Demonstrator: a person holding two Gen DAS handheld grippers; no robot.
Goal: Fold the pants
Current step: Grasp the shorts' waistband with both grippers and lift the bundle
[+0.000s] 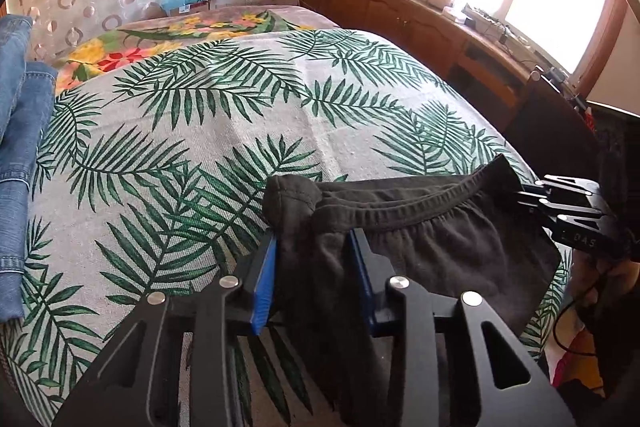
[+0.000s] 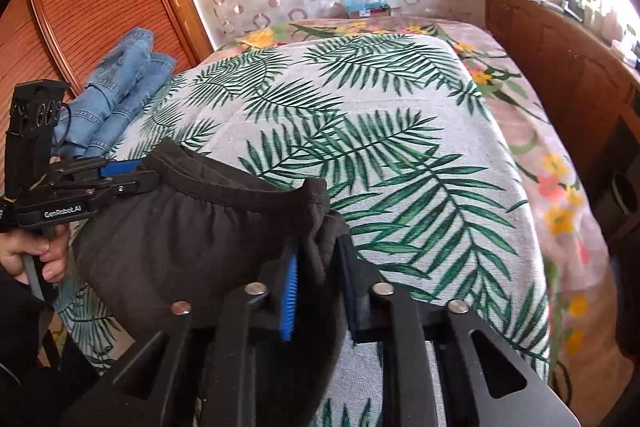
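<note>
Over palm-print bedspread (image 1: 224, 147), both tongs (image 1: 314, 255) (image 2: 316, 259) clamping black pants (image 1: 420, 231), jeans (image 2: 120, 91) beside

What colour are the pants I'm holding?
Black pants, plain with a ribbed elastic waistband; clearest in the left wrist view.

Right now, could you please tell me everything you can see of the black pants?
The black pants look like soft, matte jersey with a ribbed elastic waistband, gathered below it. They are held up above the palm-leaf bedspread, waistband stretched between the two tongs: the left tongs are shut on one bunched end, the right tongs on the other. The rest hangs down out of view, so the legs cannot be seen.
</note>
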